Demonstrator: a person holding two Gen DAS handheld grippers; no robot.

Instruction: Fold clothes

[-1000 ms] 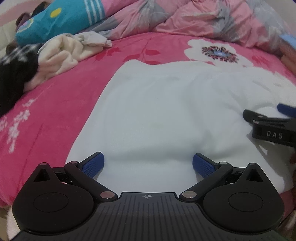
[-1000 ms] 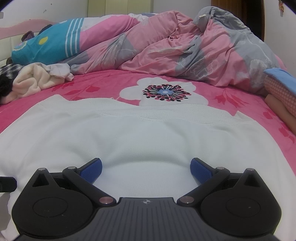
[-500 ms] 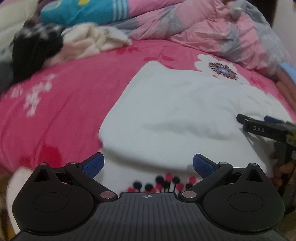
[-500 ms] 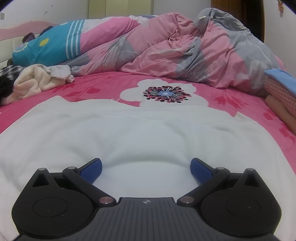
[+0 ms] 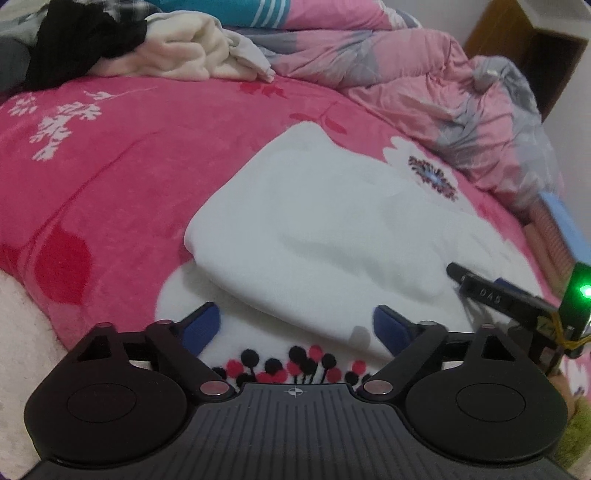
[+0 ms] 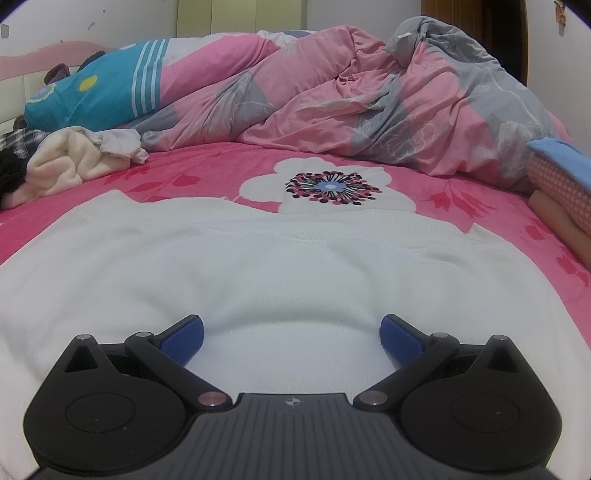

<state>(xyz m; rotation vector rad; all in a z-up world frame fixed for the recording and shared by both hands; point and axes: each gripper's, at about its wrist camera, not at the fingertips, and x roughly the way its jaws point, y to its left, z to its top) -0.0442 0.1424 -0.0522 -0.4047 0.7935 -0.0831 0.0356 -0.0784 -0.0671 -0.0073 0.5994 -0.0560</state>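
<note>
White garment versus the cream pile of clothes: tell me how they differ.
The white garment lies spread flat in the middle of the bed; the cream pile of clothes sits bunched and crumpled at the far left. The white garment has smooth, straight edges; the cream pile of clothes is all folds. Both rest on the pink blanket.

- Home bedroom: bed point(image 6: 207, 173) with pink floral blanket
- rumpled pink-grey duvet point(image 6: 369, 110) at the far side
- loose clothes pile point(image 5: 155, 55) on the bed
- wooden door frame point(image 5: 517, 48), painted wall point(image 6: 55, 33)
</note>
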